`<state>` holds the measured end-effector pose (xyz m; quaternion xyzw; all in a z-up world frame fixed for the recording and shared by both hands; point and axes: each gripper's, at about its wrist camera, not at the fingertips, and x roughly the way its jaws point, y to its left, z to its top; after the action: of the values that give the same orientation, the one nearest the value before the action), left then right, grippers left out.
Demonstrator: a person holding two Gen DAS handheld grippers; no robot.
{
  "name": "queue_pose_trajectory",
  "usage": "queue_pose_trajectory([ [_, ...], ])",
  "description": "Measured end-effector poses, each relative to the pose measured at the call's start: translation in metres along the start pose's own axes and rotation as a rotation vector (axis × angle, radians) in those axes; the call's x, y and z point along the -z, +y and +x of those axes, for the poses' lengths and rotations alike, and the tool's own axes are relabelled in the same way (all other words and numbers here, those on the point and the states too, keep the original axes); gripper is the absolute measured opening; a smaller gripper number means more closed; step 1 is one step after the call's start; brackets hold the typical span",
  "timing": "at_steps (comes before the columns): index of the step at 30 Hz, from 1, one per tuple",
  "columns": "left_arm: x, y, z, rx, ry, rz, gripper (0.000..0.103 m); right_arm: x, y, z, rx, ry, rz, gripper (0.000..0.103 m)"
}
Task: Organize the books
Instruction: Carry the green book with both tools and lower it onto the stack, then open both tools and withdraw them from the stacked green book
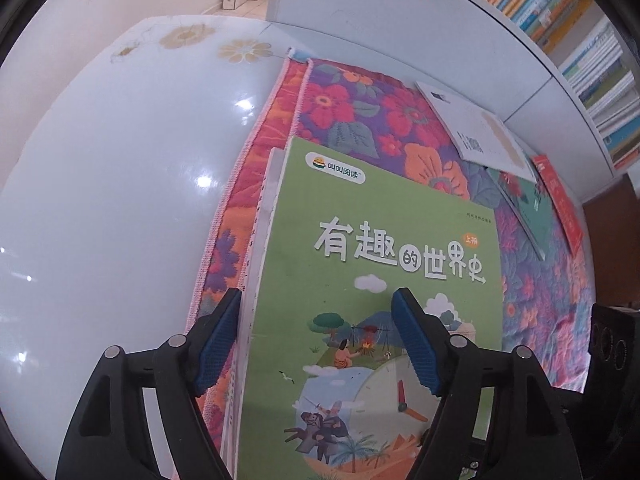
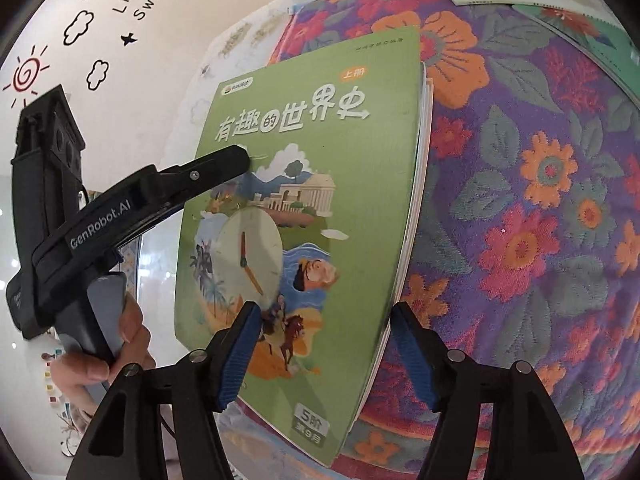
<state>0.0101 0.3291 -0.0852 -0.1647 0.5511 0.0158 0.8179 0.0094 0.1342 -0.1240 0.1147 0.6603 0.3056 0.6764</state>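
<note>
I am squaring up the green book (image 1: 372, 264), which tops a small stack on the floral cloth (image 2: 532, 216) over the desk (image 1: 104, 184). My left gripper (image 1: 318, 344) is wide open, straddling the stack's left edge with one finger over the cover and gripping nothing. My right gripper (image 2: 322, 354) is also spread, straddling the book's right edge, empty. More books (image 1: 516, 176) lie apart by the bookshelf (image 1: 560, 28). Next, I judge, one gripper must close on the stack.

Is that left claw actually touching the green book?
Cannot tell. In the right wrist view the left claw overlaps the green book cover, but neither view shows contact or a gap plainly.
</note>
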Motion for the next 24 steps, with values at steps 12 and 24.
queue_pose_trajectory([
  [12,0.008,0.000,-0.065,-0.015,-0.180,-0.048,0.074,-0.002,0.003,-0.001,0.021,0.002,-0.062,0.069],
  [24,0.011,-0.151,-0.097,0.149,-0.234,0.146,0.075,0.019,-0.107,-0.116,0.074,-0.188,0.067,0.069],
])
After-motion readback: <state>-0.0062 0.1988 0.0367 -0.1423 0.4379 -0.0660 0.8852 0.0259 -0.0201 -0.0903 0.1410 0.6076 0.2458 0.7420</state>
